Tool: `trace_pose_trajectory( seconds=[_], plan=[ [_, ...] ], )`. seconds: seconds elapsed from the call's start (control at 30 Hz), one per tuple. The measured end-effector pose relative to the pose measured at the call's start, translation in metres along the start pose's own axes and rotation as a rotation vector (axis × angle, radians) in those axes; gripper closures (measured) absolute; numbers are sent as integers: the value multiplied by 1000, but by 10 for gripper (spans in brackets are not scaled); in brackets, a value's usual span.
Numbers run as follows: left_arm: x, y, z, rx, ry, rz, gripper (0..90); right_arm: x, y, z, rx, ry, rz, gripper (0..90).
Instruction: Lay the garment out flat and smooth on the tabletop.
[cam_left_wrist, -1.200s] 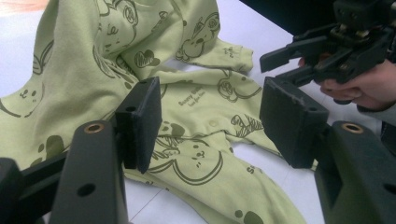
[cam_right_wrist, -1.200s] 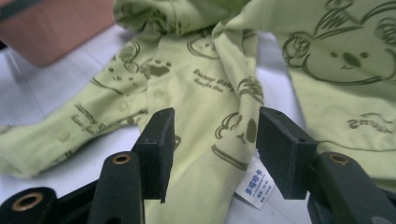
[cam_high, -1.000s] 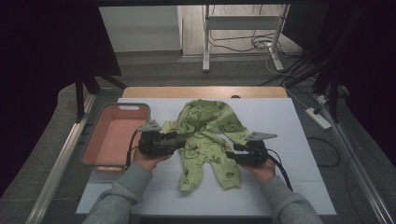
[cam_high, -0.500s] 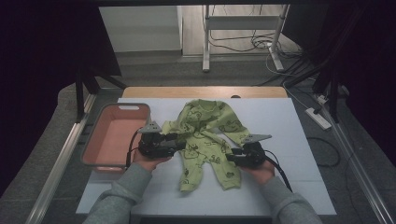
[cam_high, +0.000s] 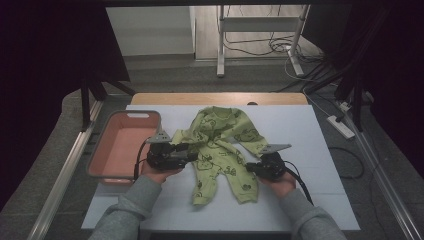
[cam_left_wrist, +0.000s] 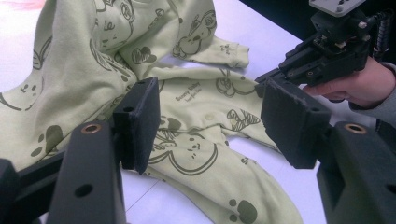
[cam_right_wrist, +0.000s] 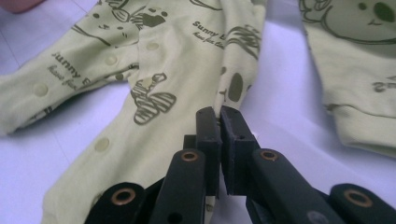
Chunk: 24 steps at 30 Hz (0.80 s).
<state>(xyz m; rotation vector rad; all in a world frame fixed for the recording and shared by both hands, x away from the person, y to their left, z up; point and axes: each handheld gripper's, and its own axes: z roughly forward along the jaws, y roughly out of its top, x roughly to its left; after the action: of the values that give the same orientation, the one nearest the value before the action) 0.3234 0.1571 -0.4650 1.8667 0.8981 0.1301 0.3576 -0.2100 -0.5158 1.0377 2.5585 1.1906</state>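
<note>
Far left on the desk (cam_high: 320, 135), w/ its white cover, sits a pink tub (cam_high: 125, 150), near the edge. Just right of it, the left tongs (cam_high: 189, 156) are held by a hand in a grey sleeve; jaws stand apart, nothing pinched. In the left gripper view the two black pads frame the garment w/ a clear gap, cloth lying under and btwn them, not pressed.

Centre: a light-green baby romper (cam_high: 222, 150) w/ dark animal prints lies spread on the desk, body toward the far side, two legs pointing to the person's edge, sleeves out to each side. It's rumpled at the top, flatter at the legs.

Right: the right tongs (cam_high: 248, 167) meet the romper's right leg at its outer edge. Jaws have just been closing; in the right gripper view the pads (cam_right_wrist: 208, 135) are nearly together w/ a fold of the green fabric's edge caught btwn them, so they grip the romper. Other hand, also grey-sleeved, holds this tool low to the desk.
</note>
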Motion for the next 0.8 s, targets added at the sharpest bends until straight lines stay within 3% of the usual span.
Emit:
trace_pose_trajectory(
  seconds=[0.17,0.37,0.8],
  plan=[
    [2,-1,-2,-4,-2,-9,377,-1,-6,-10,3,-14,-13,869],
    [3,-2,0,6,-3,-10,377,7,-13,-17,24,-14,-44,868],
    [2,-1,2,11,-8,-10,377,14,-36,-39,42,10,-20,867]
  ],
)
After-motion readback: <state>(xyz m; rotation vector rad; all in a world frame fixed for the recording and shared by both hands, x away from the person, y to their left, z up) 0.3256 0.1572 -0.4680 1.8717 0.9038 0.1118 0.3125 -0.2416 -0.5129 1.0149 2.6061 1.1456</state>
